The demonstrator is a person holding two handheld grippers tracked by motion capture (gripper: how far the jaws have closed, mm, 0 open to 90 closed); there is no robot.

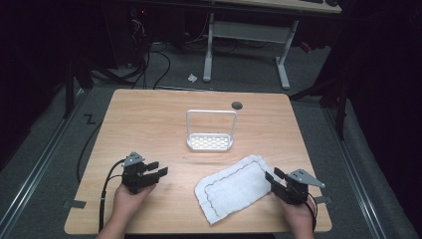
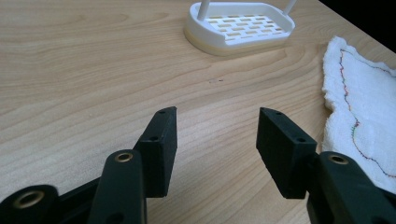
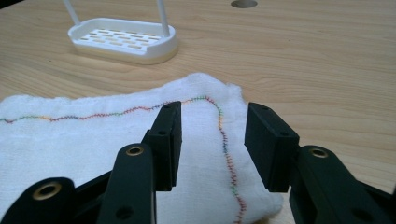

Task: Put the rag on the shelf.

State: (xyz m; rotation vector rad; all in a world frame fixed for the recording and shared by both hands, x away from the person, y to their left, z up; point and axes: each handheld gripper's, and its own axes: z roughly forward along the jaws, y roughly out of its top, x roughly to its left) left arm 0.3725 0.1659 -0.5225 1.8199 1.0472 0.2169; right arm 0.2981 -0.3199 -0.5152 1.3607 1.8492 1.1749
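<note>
A white cloth (image 1: 234,187) with coloured stitching near its edge lies flat on the wooden table (image 1: 149,124), front right of centre. My right gripper (image 1: 273,177) hovers open at the cloth's right corner; in the right gripper view its jaws straddle the stitched corner (image 3: 219,116) without pressing it. My left gripper (image 1: 158,169) is open over bare wood at the front left, nothing between its jaws (image 2: 217,135). The cloth's edge (image 2: 359,102) lies to its right. A white slotted stand (image 1: 210,142) with a tall loop handle sits mid-table.
A round cable hole (image 1: 237,105) sits near the table's far edge, behind the stand. Beyond the table are a white desk frame (image 1: 246,45) and floor cables (image 1: 149,59). Bare wood lies between my two grippers and left of the stand.
</note>
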